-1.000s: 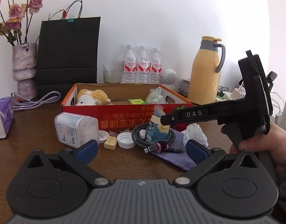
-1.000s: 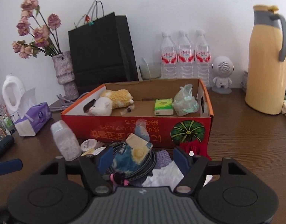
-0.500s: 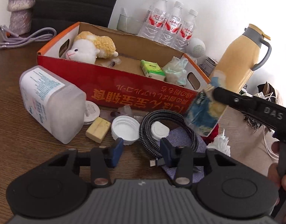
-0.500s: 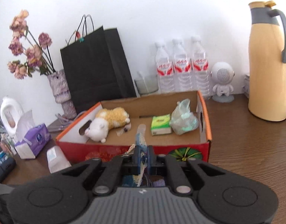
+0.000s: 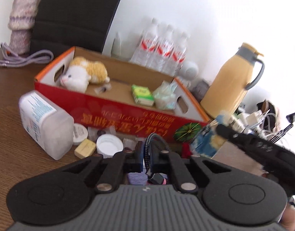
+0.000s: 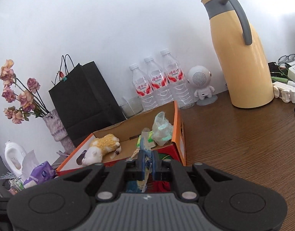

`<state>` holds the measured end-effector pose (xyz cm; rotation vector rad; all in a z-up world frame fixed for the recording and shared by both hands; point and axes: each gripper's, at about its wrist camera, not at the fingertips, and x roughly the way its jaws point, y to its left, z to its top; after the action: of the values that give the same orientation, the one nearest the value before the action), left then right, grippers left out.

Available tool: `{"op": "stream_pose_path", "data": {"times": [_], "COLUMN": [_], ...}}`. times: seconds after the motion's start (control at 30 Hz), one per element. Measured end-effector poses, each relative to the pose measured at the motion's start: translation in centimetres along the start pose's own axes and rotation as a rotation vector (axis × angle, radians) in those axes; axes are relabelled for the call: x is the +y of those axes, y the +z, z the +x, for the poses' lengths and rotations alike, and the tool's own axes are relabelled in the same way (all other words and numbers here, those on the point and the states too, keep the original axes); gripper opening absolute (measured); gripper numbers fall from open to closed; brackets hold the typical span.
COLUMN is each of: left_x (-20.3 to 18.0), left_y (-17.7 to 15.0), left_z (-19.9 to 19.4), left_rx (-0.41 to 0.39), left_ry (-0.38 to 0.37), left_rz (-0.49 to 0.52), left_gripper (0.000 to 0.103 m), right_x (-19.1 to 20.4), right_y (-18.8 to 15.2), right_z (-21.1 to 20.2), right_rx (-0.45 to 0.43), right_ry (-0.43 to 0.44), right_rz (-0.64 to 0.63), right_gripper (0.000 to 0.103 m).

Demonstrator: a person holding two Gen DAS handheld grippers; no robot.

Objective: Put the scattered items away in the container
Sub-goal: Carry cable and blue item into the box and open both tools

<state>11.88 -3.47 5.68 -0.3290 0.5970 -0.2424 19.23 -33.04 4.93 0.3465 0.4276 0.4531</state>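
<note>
Both of my grippers have just closed, and each now has something in it. A second ago both sets of jaws stood apart over the clutter in front of the box; now the left gripper (image 5: 146, 155) is clamped on a loop of the braided black cable (image 5: 157, 137), and the right gripper (image 6: 146, 163) is clamped on the blue-and-yellow packet (image 6: 146, 160).

In the left wrist view the cable arches up between the blue pads, its plug end hanging just below them. The rest of the coil lies out of sight beneath the gripper, so I cannot tell how much of it is off the table. The packet, seen from that side at (image 5: 207, 140), hangs from the right gripper's tip, clear of the tabletop and just beside the near right corner of the red cardboard box (image 5: 118, 107).

The box already holds a plush toy (image 5: 83, 73), a green pack (image 5: 142, 94) and a crumpled plastic bag (image 5: 164, 96). On the table (image 6: 234, 134) in front of it I note a toppled white bottle (image 5: 43, 119), a loose white cap (image 5: 109, 144) and a small yellow block (image 5: 85, 149).

Assessment: two items are secured at once. The packet sits close to the rim and should need only a short carry over the wall. The cable is the risk; gripped by one loop, it may uncoil and drag neighbouring pieces.
</note>
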Motion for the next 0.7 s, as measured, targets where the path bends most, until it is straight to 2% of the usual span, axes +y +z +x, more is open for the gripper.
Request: {"op": "stream_pose_path", "data": {"times": [0.2, 0.3, 0.37, 0.53, 0.7], "left_x": [-1.3, -0.6, -0.3, 0.0, 0.1], "left_y": [1.5, 2.2, 2.3, 1.2, 2.9], "left_z": [-6.3, -9.4, -11.6, -14.8, -13.4], "left_rx": [-0.155, -0.212, -0.244, -0.265, -0.234], "left_ry": [-0.061, -0.097, -0.087, -0.098, -0.107], "left_rz": [0.052, 0.010, 0.020, 0.039, 0.028], "left_gripper": [0.005, 0.005, 0.005, 0.005, 0.005], "right_x": [1.6, 3.0, 4.0, 6.3, 7.6], "right_y": [-0.2, -0.1, -0.5, -1.6, 0.8], "right_z": [-1.1, -3.7, -5.6, -9.7, -9.3], "right_rx": [-0.044, -0.075, -0.071, -0.057, -0.063], "right_ry": [0.028, 0.035, 0.037, 0.036, 0.004], "right_rz": [-0.070, -0.071, -0.063, -0.091, -0.145], "right_gripper": [0.006, 0.006, 0.006, 0.006, 0.006]}}
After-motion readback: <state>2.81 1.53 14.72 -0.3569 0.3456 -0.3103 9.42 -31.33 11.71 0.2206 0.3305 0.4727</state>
